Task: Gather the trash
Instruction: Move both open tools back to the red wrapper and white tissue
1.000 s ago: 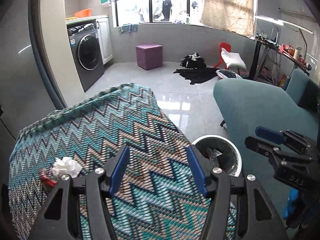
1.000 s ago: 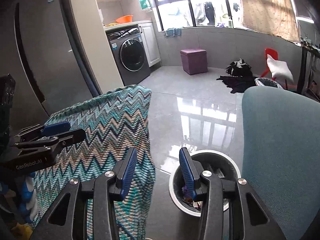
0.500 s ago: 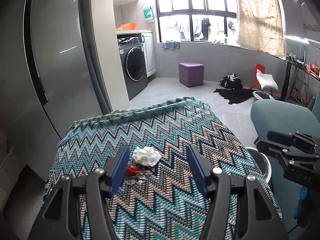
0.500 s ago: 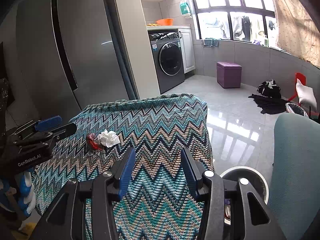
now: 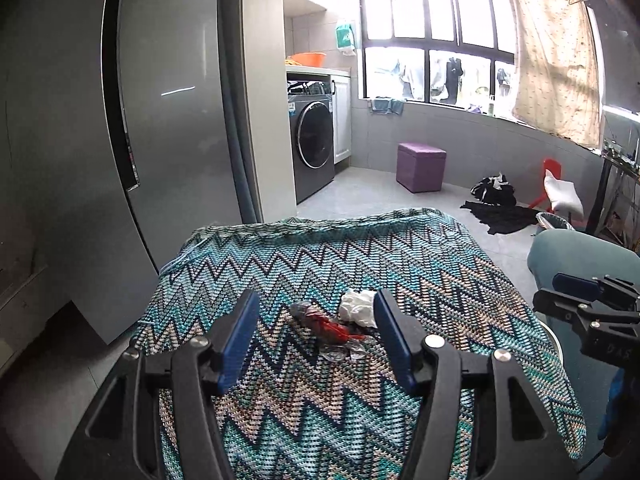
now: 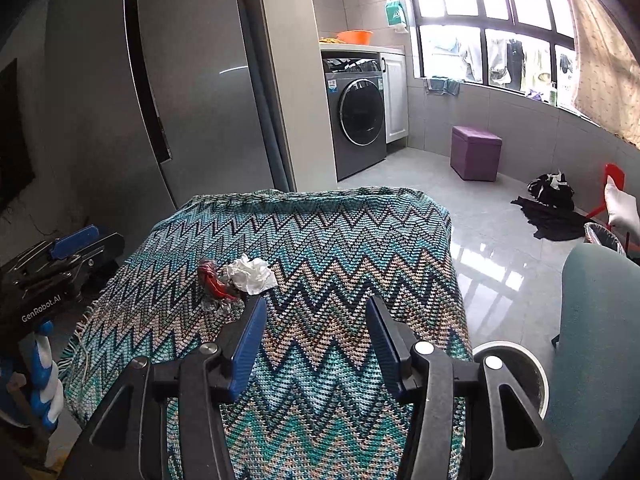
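Two pieces of trash lie on the teal zigzag-patterned knitted cloth (image 5: 360,400) ahead of your tongs: a crumpled white paper tissue (image 5: 357,307) and, touching it, a red-and-clear crinkled plastic wrapper (image 5: 330,330). Your left gripper (image 5: 316,338) hangs above the cloth with its blue-padded jaws apart and nothing gripped; the wrapper shows between the fingertips and the tissue sits just inside the right-hand pad. Your right gripper (image 6: 316,340) is opening, empty, with only cloth between its jaws; from there both pieces lie ahead and to the left, the tissue (image 6: 251,274) just beyond the left fingertip. Low to its right, beside the cloth's edge, stands a round white-rimmed waste bin (image 6: 516,364).
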A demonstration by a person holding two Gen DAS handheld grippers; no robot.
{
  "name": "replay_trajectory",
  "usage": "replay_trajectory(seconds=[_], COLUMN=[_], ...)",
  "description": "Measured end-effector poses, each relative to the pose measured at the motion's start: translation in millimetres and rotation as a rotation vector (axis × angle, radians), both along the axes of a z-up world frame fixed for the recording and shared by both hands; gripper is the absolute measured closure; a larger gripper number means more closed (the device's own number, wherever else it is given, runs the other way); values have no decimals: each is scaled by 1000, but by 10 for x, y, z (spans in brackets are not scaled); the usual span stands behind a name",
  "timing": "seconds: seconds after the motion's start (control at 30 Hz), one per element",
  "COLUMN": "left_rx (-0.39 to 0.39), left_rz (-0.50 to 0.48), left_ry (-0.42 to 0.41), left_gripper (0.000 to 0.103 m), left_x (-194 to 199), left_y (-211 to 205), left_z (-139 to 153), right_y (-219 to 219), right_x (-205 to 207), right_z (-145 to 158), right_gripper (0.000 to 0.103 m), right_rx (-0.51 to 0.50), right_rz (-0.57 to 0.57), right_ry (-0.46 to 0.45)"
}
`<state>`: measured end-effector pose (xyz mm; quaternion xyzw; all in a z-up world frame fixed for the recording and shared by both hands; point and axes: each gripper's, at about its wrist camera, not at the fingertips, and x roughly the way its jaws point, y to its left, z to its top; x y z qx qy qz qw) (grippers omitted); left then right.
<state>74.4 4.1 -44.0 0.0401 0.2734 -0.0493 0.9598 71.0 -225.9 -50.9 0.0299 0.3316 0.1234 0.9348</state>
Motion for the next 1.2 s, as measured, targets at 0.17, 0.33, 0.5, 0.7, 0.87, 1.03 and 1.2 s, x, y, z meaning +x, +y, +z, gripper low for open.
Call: replay_trajectory(seconds=[0.17, 0.33, 0.5, 0.7, 0.87, 1.03, 1.2], left_rx=[-13, -12, -27, -33, -28, -25, 1], left_rz=[39, 75, 93, 123, 167, 180, 182], left_ry=[12, 18, 24, 52, 85, 101, 121], left_gripper=[46, 46, 46, 46, 46, 45, 45], left_x=[54, 103, 141, 170, 156, 79, -14], left_y=[203, 327, 423, 628, 766, 778, 658], left_z=[-87, -168, -250, -293, -320, -282, -248], right_y=[120, 210, 197, 74, 1, -53, -43], right_x=[76, 137, 153, 145, 91, -19, -158], right_z=[-22, -64, -97, -94, -94, -87, -103], right_gripper=[49, 39, 21, 3, 0, 0, 0], right_rx=[-5, -9, -21, -9, 33, 88, 101], right_rz=[9, 13, -10, -49, -41, -6, 41], right_ry=[10, 14, 12, -5, -24, -49, -81])
